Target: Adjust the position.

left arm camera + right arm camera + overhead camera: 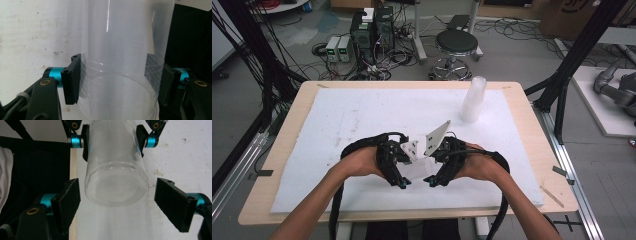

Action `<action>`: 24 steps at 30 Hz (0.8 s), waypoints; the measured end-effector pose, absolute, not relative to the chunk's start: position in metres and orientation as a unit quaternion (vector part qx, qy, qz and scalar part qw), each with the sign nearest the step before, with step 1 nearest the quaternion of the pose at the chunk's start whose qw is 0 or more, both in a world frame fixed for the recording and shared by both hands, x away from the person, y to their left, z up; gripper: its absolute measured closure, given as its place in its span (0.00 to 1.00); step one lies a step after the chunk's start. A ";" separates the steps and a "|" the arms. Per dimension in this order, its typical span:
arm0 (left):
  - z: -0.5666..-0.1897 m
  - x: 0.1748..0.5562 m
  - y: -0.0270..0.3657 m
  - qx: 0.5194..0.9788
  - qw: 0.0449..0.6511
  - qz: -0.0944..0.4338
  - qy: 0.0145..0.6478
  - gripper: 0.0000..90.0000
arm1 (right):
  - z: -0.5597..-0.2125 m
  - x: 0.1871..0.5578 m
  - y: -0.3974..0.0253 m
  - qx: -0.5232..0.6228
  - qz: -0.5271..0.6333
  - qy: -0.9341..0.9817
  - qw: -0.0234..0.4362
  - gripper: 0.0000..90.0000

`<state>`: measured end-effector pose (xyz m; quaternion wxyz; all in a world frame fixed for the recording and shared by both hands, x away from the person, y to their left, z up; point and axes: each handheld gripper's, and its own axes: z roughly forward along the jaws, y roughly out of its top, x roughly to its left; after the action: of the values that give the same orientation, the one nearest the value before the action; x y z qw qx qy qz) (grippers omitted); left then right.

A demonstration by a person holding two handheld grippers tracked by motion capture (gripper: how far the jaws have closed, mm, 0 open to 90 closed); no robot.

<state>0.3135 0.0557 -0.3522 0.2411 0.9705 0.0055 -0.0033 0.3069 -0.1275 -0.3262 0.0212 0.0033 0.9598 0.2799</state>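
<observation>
Left tongs (117, 83) clenched on clear cup stack (120, 62), perhaps several nested; right tongs (117, 202) spread wide.

My counter (292, 120) is a light wooden top, almost wholly covered by a white, faintly stained foam sheet (357, 115). On that sheet, far right, stands a stack of clear plastic cups (473, 100). Bare wood shows along each edge.

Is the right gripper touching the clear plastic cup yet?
Apart. In the right gripper view, the right gripper has its jaws spread, with white mat visible between each pad and the clear plastic cup.
</observation>
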 end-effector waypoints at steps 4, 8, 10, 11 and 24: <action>-0.353 0.314 0.054 0.971 0.237 -0.006 0.000 0.37 | -0.326 0.307 -0.126 0.003 0.283 0.959 0.022 0.23; -0.352 0.314 0.054 0.971 0.238 -0.005 -0.003 0.37 | -0.326 0.307 -0.124 -0.001 0.287 0.958 0.018 0.26; -0.352 0.314 0.054 0.971 0.241 -0.004 0.001 0.37 | -0.326 0.307 -0.124 -0.002 0.288 0.958 0.018 0.27; -0.352 0.314 0.055 0.971 0.240 -0.005 -0.001 0.37 | -0.326 0.306 -0.124 -0.002 0.290 0.957 0.020 0.34; -0.354 0.314 0.056 0.969 0.246 -0.009 0.005 0.37 | -0.326 0.308 -0.124 -0.009 0.294 0.956 0.010 0.47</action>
<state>0.3138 0.0556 -0.3538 0.2459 0.9692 0.0052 -0.0089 0.3076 -0.1241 -0.3262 0.0099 -0.0088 0.9556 0.2943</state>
